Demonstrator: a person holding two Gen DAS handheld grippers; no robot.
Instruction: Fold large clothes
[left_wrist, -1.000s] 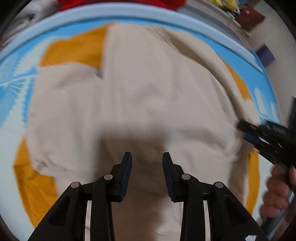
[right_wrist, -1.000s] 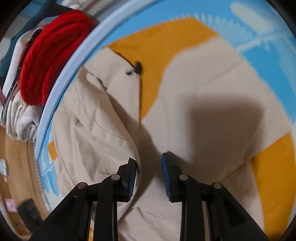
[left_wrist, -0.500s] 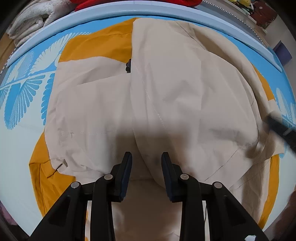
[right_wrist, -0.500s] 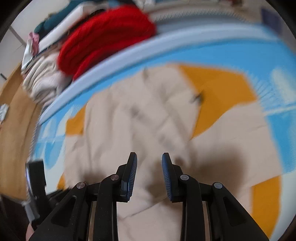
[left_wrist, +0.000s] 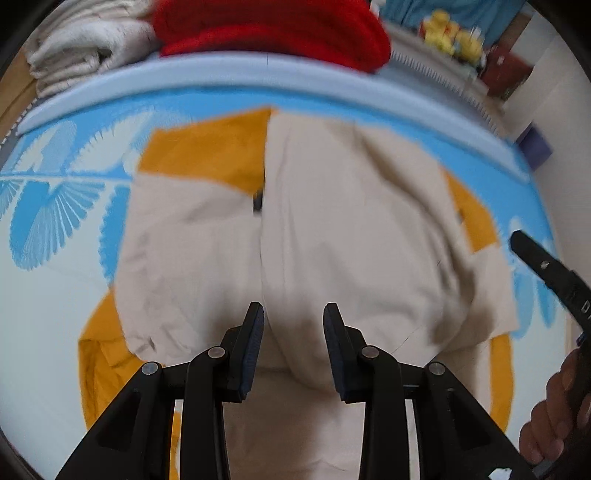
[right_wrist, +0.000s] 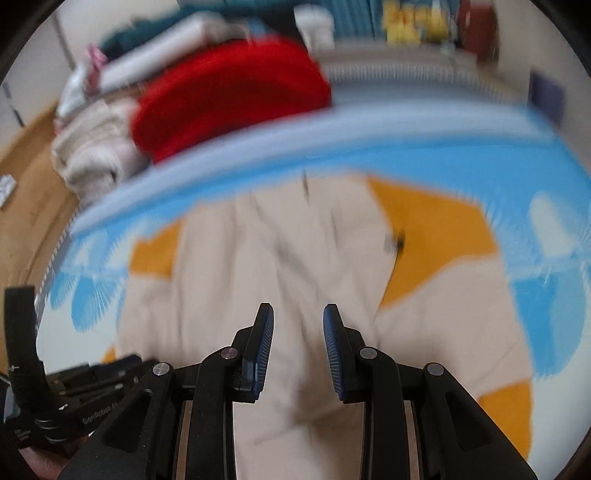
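A beige garment with an orange lining lies spread flat on a bed covered by a blue and white leaf-print sheet; the garment fills the middle of both wrist views, its beige panels folded inward so that orange patches show at the upper left, the right edge and the lower left; a small dark zip pull or fastener sits at the central seam, too blurred to identify exactly.

The left gripper hangs above the near part of the garment, pointing steeply down; its jaws stand partly apart with nothing between them, only cloth visible beneath the gap.

The right gripper likewise hovers over the beige cloth, jaws partly apart and empty; its blue ribbed pads face each other across a clear gap; this view is heavily blurred.

In the left wrist view the right gripper's black body enters from the right edge, held by a hand at the lower right.

Beyond the bed's pale blue edge lie a red knitted item and folded cream towels or blankets.
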